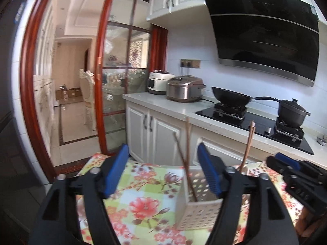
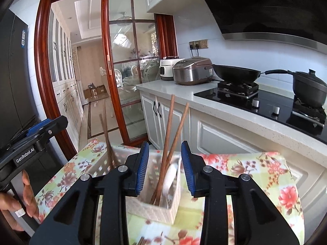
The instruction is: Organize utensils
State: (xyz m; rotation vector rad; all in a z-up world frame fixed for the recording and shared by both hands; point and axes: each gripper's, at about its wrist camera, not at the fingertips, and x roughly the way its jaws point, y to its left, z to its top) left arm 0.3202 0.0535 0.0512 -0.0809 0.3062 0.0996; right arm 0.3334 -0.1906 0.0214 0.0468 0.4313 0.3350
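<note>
A white perforated utensil holder (image 1: 196,212) (image 2: 157,210) stands on the floral tablecloth. Brown wooden chopsticks (image 1: 185,151) lean in its left compartment, just left of my left gripper's right finger. A second pair of chopsticks (image 2: 169,130) stands in the right compartment beside a white spoon (image 2: 169,176). My left gripper (image 1: 162,171) is open wide above the cloth with nothing between its pads. My right gripper (image 2: 165,167) is open; the second pair rises between its pads, untouched. Each gripper shows in the other's view, the right gripper (image 1: 290,167) and the left gripper (image 2: 40,130).
The floral table (image 1: 143,202) ends close to white cabinets and a counter (image 2: 184,89) with two rice cookers, a wok (image 2: 235,73) and a lidded pot (image 2: 308,89) on a black hob. A red-framed glass door (image 2: 126,71) is behind. A hand (image 2: 26,194) holds the left gripper.
</note>
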